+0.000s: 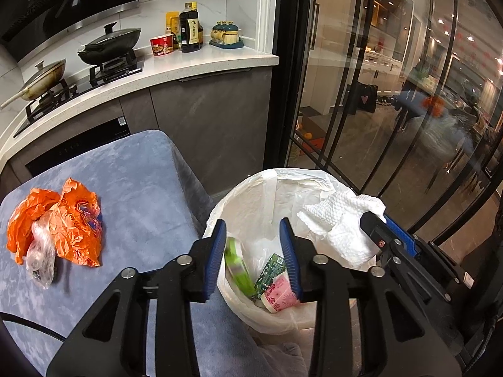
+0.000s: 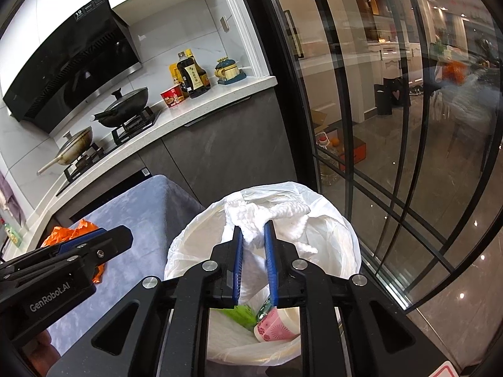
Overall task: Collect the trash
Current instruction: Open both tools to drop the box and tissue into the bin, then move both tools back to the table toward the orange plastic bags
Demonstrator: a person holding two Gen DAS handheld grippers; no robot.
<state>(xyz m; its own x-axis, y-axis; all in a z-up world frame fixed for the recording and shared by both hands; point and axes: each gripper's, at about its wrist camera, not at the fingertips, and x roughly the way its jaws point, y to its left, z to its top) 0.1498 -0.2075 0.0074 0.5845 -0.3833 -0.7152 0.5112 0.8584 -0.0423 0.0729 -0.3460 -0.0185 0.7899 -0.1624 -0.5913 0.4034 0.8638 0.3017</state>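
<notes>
We hold the crumpled white paper towel (image 2: 251,220) pinched in the right gripper (image 2: 253,238) above the white-lined bin (image 1: 251,194); left gripper (image 1: 253,235) jaws spread, empty. Releasing off-centre risks snagging the liner rim.

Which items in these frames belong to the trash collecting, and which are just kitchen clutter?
Belongs to the job:
- white paper towel, clamped in the right gripper over the bin
- lined trash bin, already holding a pink paper cup
- orange wrapper and clear plastic bag on the blue-covered table
- left gripper, open and empty

Just lying about:
- wok
- frying pan
- soy sauce bottle
- instant noodle cup
</notes>
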